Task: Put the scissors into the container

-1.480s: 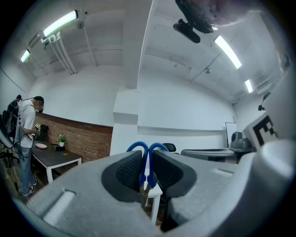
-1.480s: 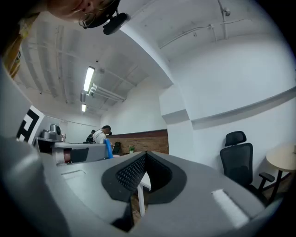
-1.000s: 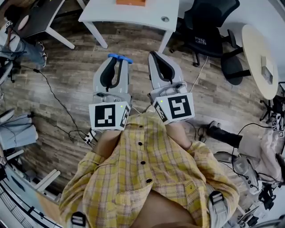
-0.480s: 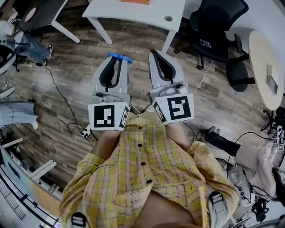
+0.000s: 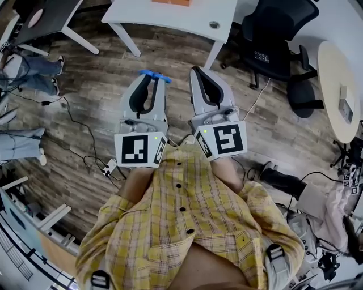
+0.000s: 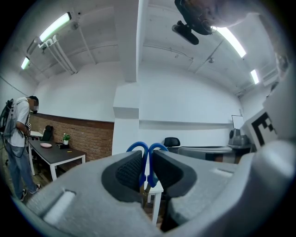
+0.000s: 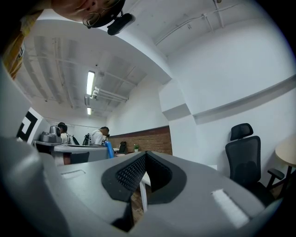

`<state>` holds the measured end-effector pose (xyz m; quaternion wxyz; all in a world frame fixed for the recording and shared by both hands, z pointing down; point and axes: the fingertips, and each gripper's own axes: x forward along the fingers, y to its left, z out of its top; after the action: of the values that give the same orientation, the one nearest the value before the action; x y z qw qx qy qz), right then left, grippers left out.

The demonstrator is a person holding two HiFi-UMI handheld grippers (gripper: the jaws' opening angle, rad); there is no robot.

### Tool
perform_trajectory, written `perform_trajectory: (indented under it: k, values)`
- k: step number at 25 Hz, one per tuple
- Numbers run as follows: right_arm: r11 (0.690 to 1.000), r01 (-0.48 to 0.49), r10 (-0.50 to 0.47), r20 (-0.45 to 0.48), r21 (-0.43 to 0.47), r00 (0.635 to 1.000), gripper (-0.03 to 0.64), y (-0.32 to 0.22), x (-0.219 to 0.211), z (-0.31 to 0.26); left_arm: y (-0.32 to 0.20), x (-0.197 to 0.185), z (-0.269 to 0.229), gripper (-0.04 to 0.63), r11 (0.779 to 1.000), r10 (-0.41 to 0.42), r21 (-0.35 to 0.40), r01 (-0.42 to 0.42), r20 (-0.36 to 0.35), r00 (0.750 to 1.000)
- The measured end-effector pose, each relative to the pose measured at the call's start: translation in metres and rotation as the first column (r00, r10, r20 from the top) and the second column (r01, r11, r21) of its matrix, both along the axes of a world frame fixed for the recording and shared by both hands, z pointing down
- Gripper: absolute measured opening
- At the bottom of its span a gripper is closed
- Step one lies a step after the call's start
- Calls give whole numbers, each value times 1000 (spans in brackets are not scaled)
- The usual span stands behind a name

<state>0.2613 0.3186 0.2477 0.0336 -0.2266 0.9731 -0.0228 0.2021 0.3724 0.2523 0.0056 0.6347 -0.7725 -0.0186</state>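
Observation:
Blue-handled scissors point(image 5: 156, 74) are clamped in my left gripper point(image 5: 152, 79), their handle loops poking out past the fingertips above the wooden floor. In the left gripper view the two blue loops point(image 6: 138, 143) rise between the dark pads, and the left gripper point(image 6: 147, 169) is shut on them. My right gripper point(image 5: 195, 70) is held beside the left one, shut with nothing in it; in the right gripper view its jaws point(image 7: 145, 157) meet. Both are held close in front of the person's yellow plaid shirt. No container shows in any view.
A white table point(image 5: 170, 17) stands ahead with an orange object point(image 5: 169, 2) on it. A black office chair point(image 5: 272, 39) is at the right, a round pale table point(image 5: 339, 79) beyond it, and a dark table point(image 5: 45, 17) at the upper left. Cables point(image 5: 85, 141) trail over the floor. Other people's legs point(image 5: 28, 68) show at the left.
The floor and furniture have shifted slightly in the head view. Both grippers keep the same pose, the scissors still held in the left one.

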Motion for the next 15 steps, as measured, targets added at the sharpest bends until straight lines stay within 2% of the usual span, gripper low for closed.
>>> perform_trajectory:
  k: [8,15]
  values:
    - [1000,-24,24,-15,0,1000,6,-44,-47,1,-47,-48,2,80,999,33,10,-32,-9,999]
    - [998,-66,66,-11,24,998,6,-92,-104,-10,-98,-107,-8,80,997,75,33,-75,-3,997]
